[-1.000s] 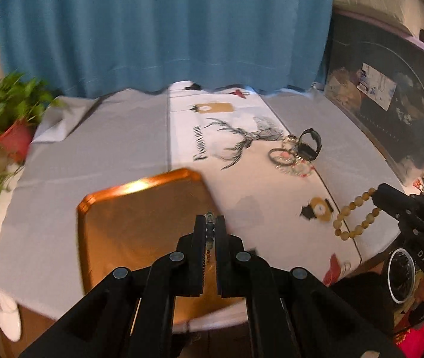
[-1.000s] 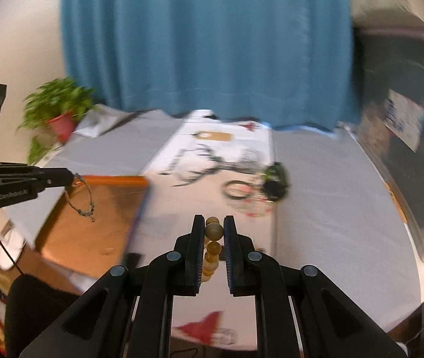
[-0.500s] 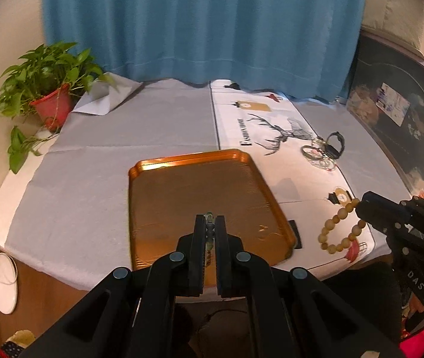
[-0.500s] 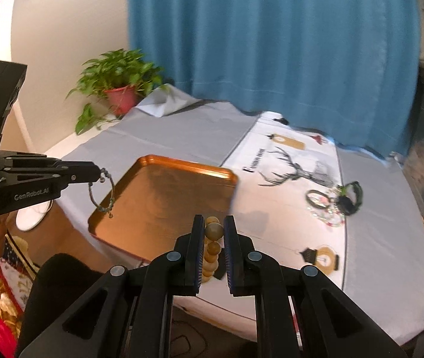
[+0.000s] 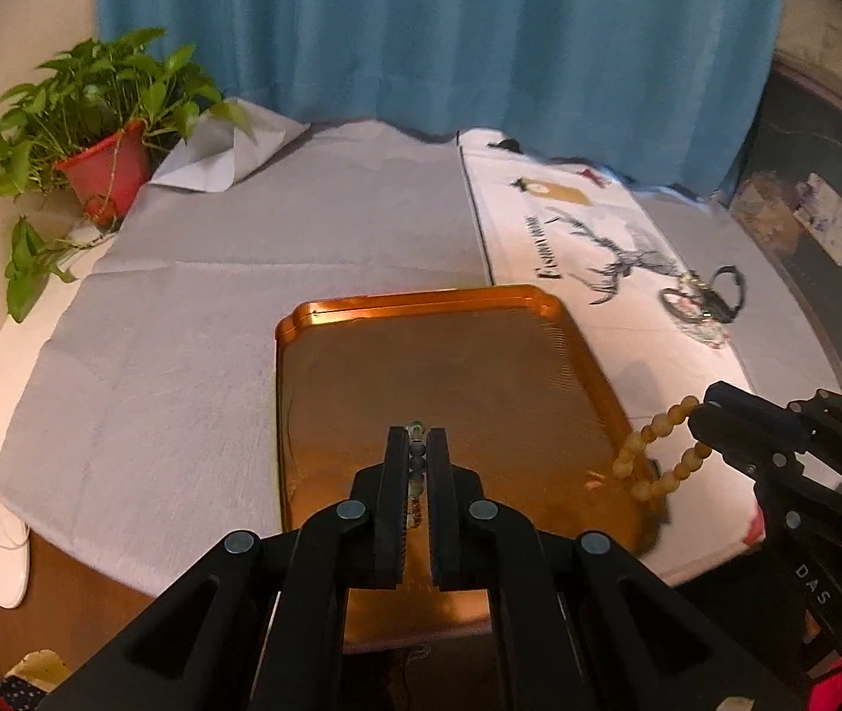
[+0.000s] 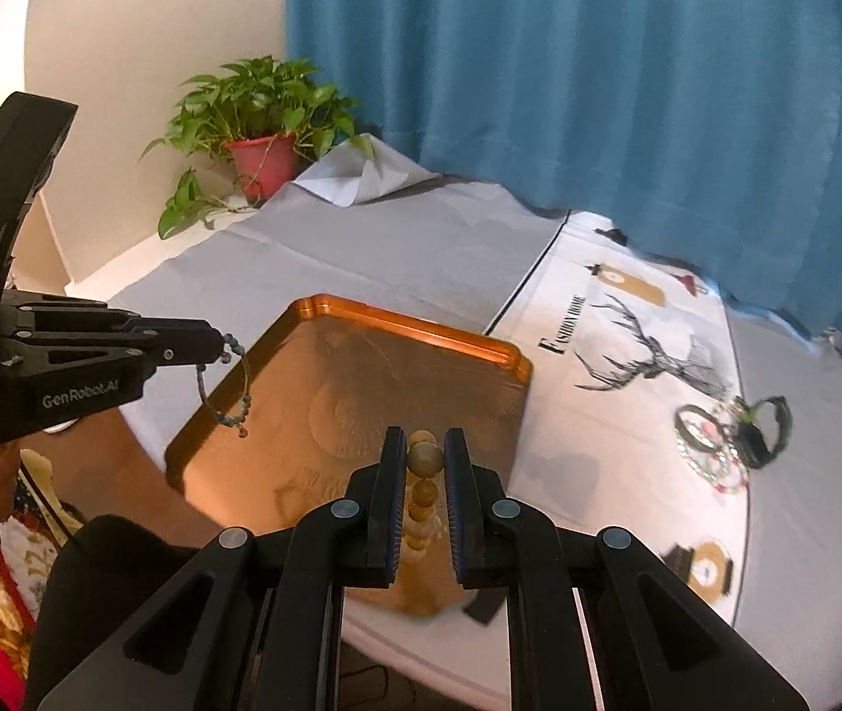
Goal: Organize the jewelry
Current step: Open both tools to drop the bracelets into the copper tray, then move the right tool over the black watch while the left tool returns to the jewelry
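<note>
Both tongs carry jewelry. Left tongs (image 5: 416,444) are pinched nearly closed on a thin blue-beaded bracelet (image 6: 225,382), which dangles over the near-left edge of the copper tray (image 5: 421,308). Right tongs (image 6: 424,456) clamp narrowly on a chunky amber-bead bracelet (image 5: 655,450), whose loop hangs beside the tray's right rim. The tray lies ahead of and below both, its long axis running away from the person across the counter (image 5: 183,326). Judging by this, the left hand sits nearer the tray's bare middle. Remaining jewelry (image 6: 729,432) lies well apart on the right.
</note>
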`<state>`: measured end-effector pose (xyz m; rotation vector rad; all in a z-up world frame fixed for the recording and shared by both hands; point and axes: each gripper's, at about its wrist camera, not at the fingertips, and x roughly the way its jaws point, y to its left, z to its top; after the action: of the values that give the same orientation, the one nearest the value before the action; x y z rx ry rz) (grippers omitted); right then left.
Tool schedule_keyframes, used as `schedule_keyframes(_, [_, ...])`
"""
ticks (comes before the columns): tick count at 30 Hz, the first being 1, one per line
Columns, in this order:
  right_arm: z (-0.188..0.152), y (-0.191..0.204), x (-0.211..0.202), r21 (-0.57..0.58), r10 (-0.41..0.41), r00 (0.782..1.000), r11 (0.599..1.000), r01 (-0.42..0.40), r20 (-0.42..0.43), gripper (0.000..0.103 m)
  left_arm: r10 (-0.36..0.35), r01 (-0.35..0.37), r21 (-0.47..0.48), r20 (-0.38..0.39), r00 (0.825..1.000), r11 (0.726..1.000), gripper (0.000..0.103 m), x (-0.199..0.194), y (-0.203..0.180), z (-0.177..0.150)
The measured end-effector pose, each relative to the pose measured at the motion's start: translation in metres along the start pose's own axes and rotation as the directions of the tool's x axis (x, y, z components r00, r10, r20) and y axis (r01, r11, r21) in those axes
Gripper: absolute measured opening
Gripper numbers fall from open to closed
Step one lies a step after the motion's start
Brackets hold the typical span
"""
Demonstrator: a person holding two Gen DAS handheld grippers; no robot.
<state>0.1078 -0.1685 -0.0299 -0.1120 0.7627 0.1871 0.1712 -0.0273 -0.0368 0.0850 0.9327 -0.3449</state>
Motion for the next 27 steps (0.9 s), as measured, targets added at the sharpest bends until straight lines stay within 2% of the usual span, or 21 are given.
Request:
schedule_keyframes(6, [0.012,-0.011,0.053,0.02,0.011,0.999,1.0,-0.01,-0.034,0.013,0.04,-0.04,-0.011,-0.036,0.999,0.999,0.005,0.047,0.006,0.017])
schedule_keyframes(7, [0.014,-0.012,0.061,0.026,0.014,0.999,1.0,-0.013,-0.037,0.013,0.049,-0.05,-0.02,-0.039,0.998,0.999,0.012,0.053,0.008,0.02])
schedule_keyframes(8, [0.015,-0.014,0.069,0.034,0.024,0.999,0.999,-0.023,-0.041,0.014,0.048,-0.05,-0.035,-0.061,0.997,0.998,0.024,0.063,0.012,0.023])
schedule_keyframes(9, [0.015,-0.017,0.079,0.05,0.041,0.998,0.998,-0.038,-0.056,0.015,0.05,-0.055,-0.051,-0.089,0.995,0.997,0.071,0.071,0.014,0.024])
schedule_keyframes(10, [0.016,-0.02,0.09,0.069,0.055,0.995,0.996,-0.049,-0.088,0.018,0.062,-0.071,-0.072,-0.117,0.991,0.995,0.103,0.077,0.018,0.026])
schedule_keyframes(12, [0.011,-0.028,0.108,0.103,0.056,0.984,0.994,-0.039,-0.171,0.045,0.072,-0.084,-0.103,-0.114,0.991,0.991,0.101,0.083,0.022,0.023])
schedule_keyframes(13, [0.008,-0.029,0.11,0.11,0.06,0.982,0.993,-0.041,-0.179,0.063,0.07,-0.084,-0.102,-0.132,0.989,0.991,0.101,0.085,0.023,0.021])
schedule_keyframes(15, [-0.002,-0.038,0.104,0.113,0.056,0.986,0.993,-0.038,-0.158,0.067,0.08,-0.096,-0.095,-0.165,0.983,0.991,0.101,0.086,0.024,0.016])
schedule_keyframes(18, [-0.017,-0.058,0.082,0.125,0.017,0.993,0.992,-0.002,-0.116,0.07,0.112,-0.126,-0.093,-0.137,0.984,0.988,0.101,0.075,0.027,0.009])
schedule_keyframes(21, [-0.039,-0.107,0.05,0.189,-0.104,0.993,0.976,0.112,-0.052,0.086,0.148,-0.159,-0.109,-0.104,0.984,0.981,0.101,0.06,0.031,0.003])
schedule_keyframes(23, [-0.06,-0.159,0.033,0.27,-0.25,0.967,0.929,0.253,-0.046,0.1,0.165,-0.176,-0.132,-0.088,0.982,0.976,0.101,0.057,0.034,0.004])
schedule_keyframes(24, [-0.068,-0.183,0.032,0.3,-0.311,0.948,0.899,0.318,-0.073,0.1,0.165,-0.175,-0.139,-0.081,0.983,0.975,0.101,0.056,0.035,0.005])
schedule_keyframes(25, [-0.077,-0.211,0.032,0.326,-0.375,0.919,0.859,0.395,-0.124,0.101,0.162,-0.172,-0.144,-0.079,0.984,0.975,0.101,0.057,0.035,0.007])
schedule_keyframes(27, [-0.094,-0.269,0.04,0.375,-0.436,0.872,0.787,0.49,-0.223,0.101,0.159,-0.171,-0.15,-0.085,0.984,0.974,0.101,0.061,0.034,0.014])
